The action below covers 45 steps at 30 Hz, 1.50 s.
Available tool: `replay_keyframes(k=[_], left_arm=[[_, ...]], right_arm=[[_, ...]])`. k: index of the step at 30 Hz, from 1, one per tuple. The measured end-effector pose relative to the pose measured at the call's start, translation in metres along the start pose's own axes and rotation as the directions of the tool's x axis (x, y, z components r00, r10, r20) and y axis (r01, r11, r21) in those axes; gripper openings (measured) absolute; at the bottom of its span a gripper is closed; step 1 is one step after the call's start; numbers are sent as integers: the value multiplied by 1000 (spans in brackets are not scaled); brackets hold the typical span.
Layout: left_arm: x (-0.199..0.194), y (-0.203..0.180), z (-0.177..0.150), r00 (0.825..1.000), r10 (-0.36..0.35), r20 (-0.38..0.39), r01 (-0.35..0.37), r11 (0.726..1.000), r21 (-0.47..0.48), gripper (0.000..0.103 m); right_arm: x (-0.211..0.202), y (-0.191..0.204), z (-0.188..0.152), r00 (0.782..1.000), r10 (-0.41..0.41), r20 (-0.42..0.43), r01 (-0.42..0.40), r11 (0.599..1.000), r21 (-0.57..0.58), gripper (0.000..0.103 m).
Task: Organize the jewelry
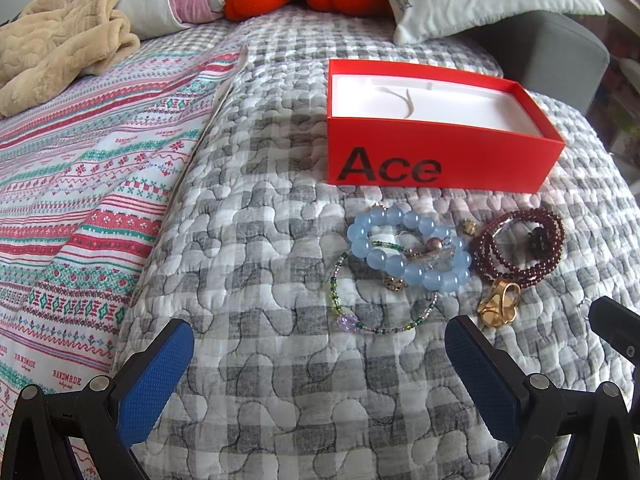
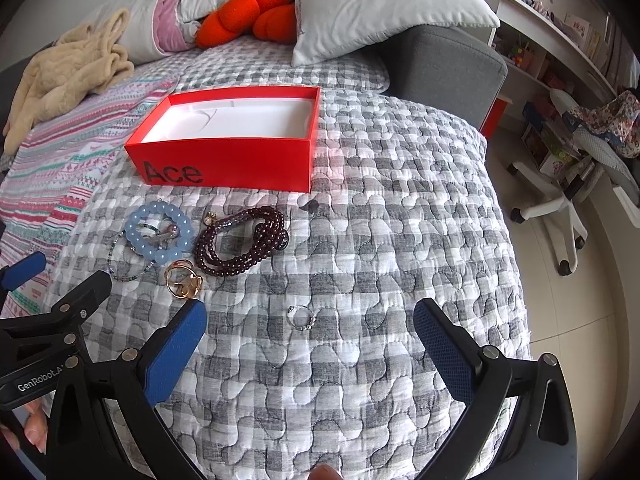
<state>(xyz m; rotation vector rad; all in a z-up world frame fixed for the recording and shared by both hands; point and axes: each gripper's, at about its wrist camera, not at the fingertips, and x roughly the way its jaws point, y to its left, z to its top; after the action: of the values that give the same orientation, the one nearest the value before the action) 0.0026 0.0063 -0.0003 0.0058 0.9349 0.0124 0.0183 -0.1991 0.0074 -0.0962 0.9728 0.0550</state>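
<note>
Both of my grippers hover low over the grey checked quilt (image 2: 360, 240), and neither holds anything. My left gripper (image 1: 320, 360) is spread wide, its 2 blue pads far apart; my right gripper (image 2: 310, 344) is just as wide.

The red box (image 1: 436, 156) sits at 12 o'clock from my left gripper, open, its white lining bare. Nothing has gone in yet, by the look of it. The jewelry lies in a cluster just in front of the box: a blue bead bracelet (image 1: 412, 274), with a thin green beaded strand (image 1: 340, 308) running under it at 7 o'clock, a dark red bead necklace (image 1: 516, 268) touching it at 3 o'clock, and a gold ring piece (image 1: 498, 304) at 5 o'clock. From my right gripper the small silver ring (image 2: 302, 316) lies alone at 12 o'clock, well apart from the rest.

My worry is the tangle. The blue bracelet, the thin strand and some small charms overlap, so closing on 1 could drag the others along or spill them short of the box. The silver ring is thin and lies flat in soft quilting; my pads may press it into the fabric or pinch the cloth instead. My 2 grippers are also close together, so they could knock each other.
</note>
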Motion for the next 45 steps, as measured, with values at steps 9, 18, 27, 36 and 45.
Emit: replay_keyframes(k=[9, 18, 27, 36, 45], left_arm=[[-1, 1, 0, 1000, -1, 3, 1, 1000, 0, 103], [-1, 2, 1, 1000, -1, 3, 1, 1000, 1, 103], [-1, 2, 1, 1000, 0, 3, 0, 1000, 0, 103], [-2, 4, 2, 1000, -6, 7, 5, 1000, 5, 103], [-2, 1, 3, 1000, -3, 13, 3, 1000, 5, 103]], right_arm=[[0, 0, 0, 1000, -7, -1, 7, 1000, 3, 103], [0, 0, 0, 1000, -3, -2, 3, 1000, 4, 103], [0, 0, 0, 1000, -3, -2, 3, 1000, 4, 103], [0, -1, 0, 1000, -4, -3, 4, 1000, 4, 103], [-1, 0, 3, 1000, 1, -1, -1, 1000, -7, 103]])
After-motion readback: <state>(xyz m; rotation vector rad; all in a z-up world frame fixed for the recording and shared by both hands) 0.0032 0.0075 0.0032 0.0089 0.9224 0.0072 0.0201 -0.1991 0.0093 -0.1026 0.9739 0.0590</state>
